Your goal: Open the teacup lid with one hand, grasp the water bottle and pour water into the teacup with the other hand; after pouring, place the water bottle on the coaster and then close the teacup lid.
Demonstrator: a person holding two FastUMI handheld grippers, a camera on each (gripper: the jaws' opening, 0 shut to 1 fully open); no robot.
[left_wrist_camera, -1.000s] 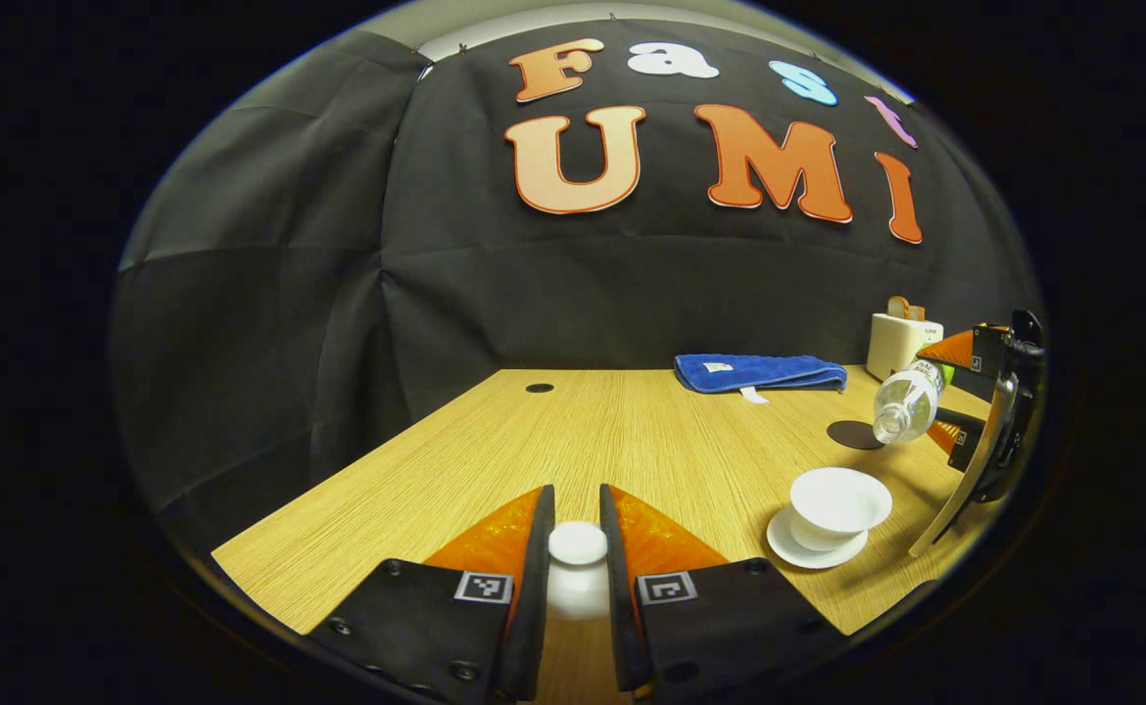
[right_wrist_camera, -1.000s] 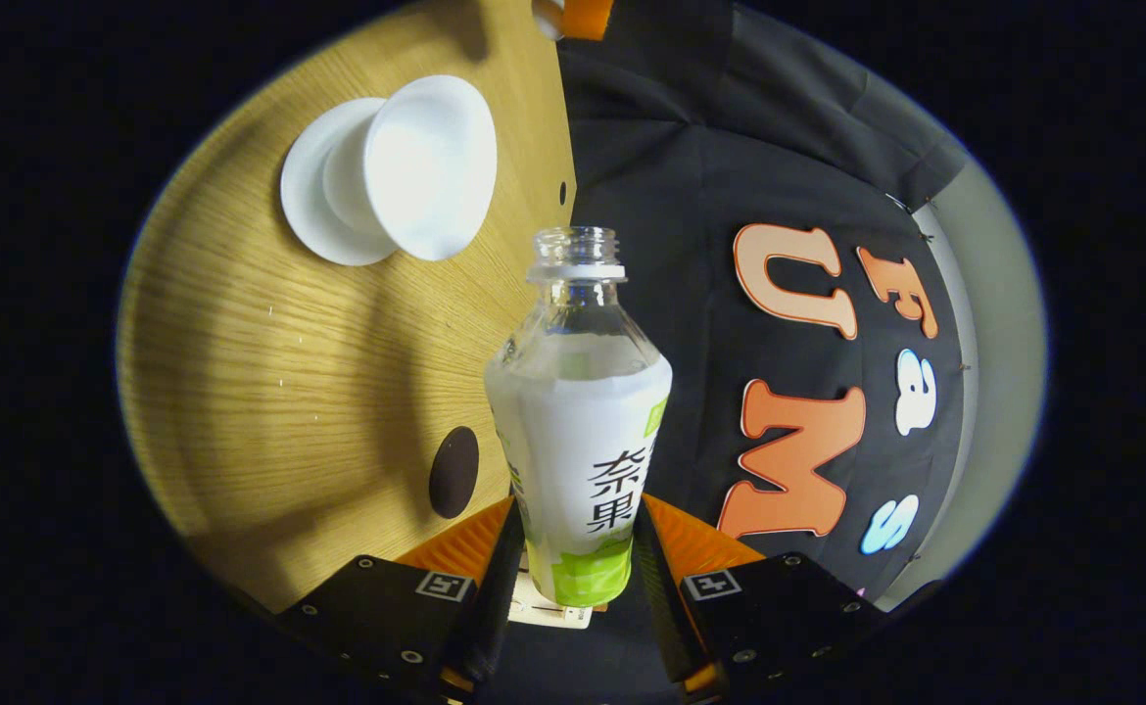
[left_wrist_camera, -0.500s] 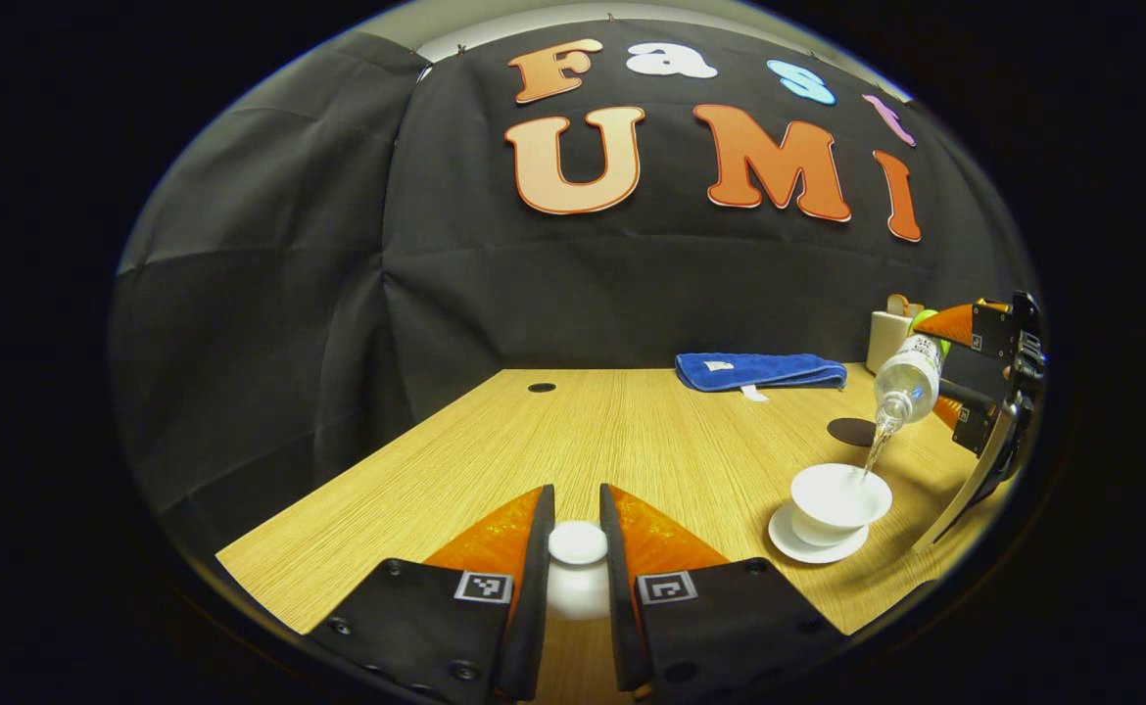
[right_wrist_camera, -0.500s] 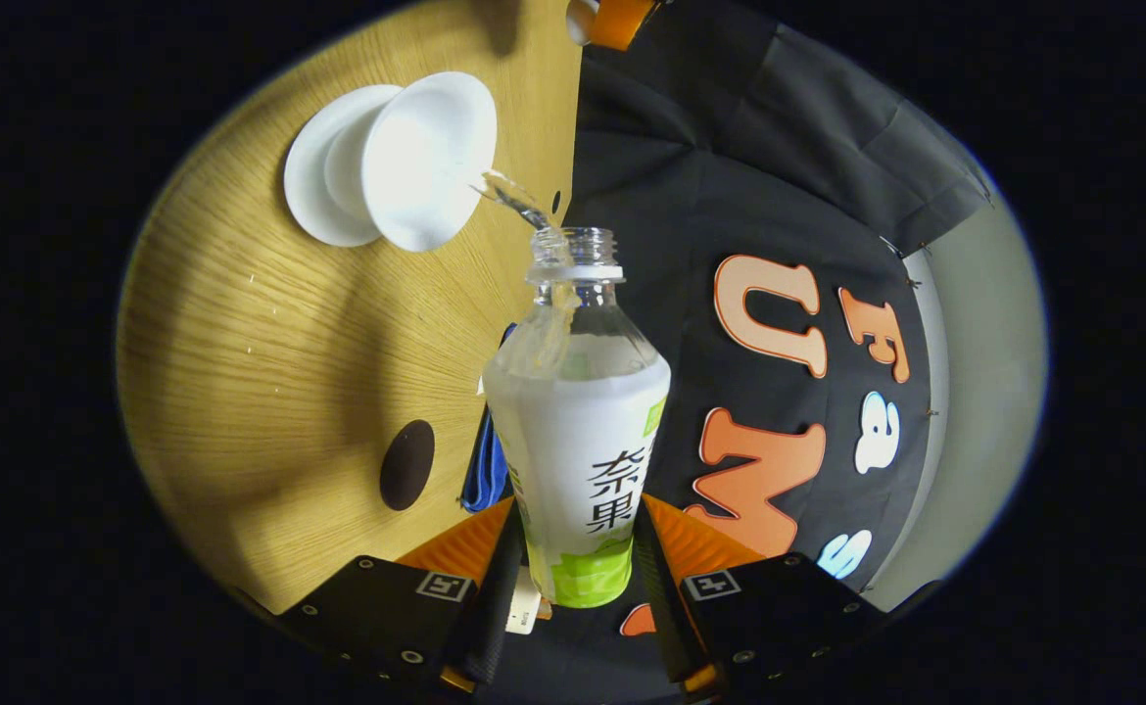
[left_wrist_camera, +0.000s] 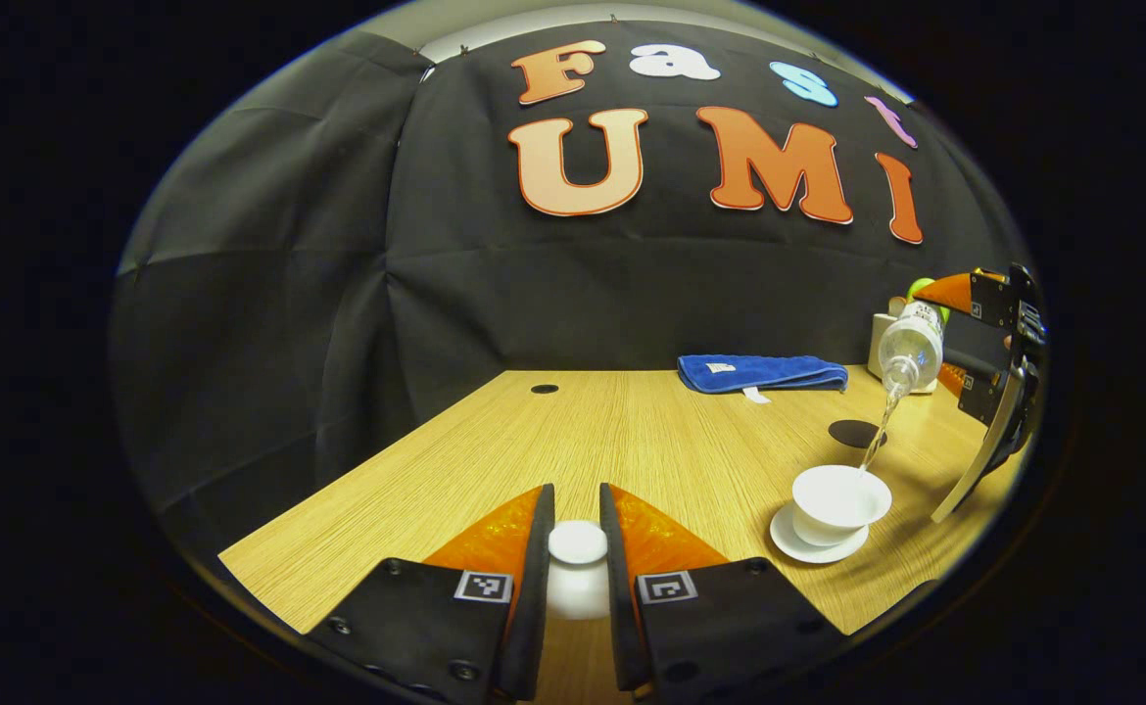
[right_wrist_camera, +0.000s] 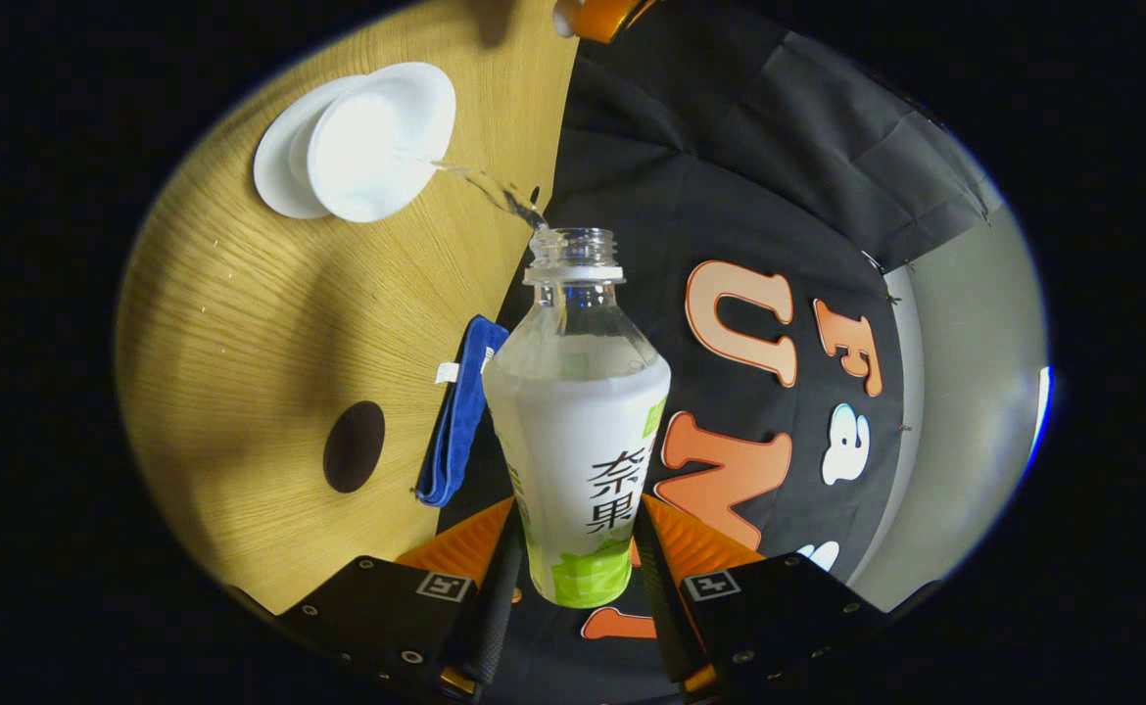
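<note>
Now water bottle (right_wrist_camera: 576, 392) tilts – stream enters teacup (right_wrist_camera: 377, 137).

Left gripper view low along table (left_wrist_camera: 632, 431); right gripper view tilted above; both share teacup (left_wrist_camera: 839, 501).

Tilted clear water bottle (right_wrist_camera: 575, 411) pouring into open white teacup (left_wrist_camera: 839, 501), lid (left_wrist_camera: 577, 542) held aside, dark coaster (left_wrist_camera: 854, 432) bare

White teacup (left_wrist_camera: 839, 499) on white saucer (left_wrist_camera: 812, 548); white lid (left_wrist_camera: 578, 541). Clear water bottle (right_wrist_camera: 578, 411) with white label, green band at its base, dark printed characters. Clear stream of water (left_wrist_camera: 882, 431). Dark round coaster (right_wrist_camera: 354, 446). Blue folded cloth (left_wrist_camera: 759, 372) with small white tag, near far edge. Light wood-grain tabletop (left_wrist_camera: 612, 431). Cream-white box (left_wrist_camera: 888, 338) at far right corner.
</note>
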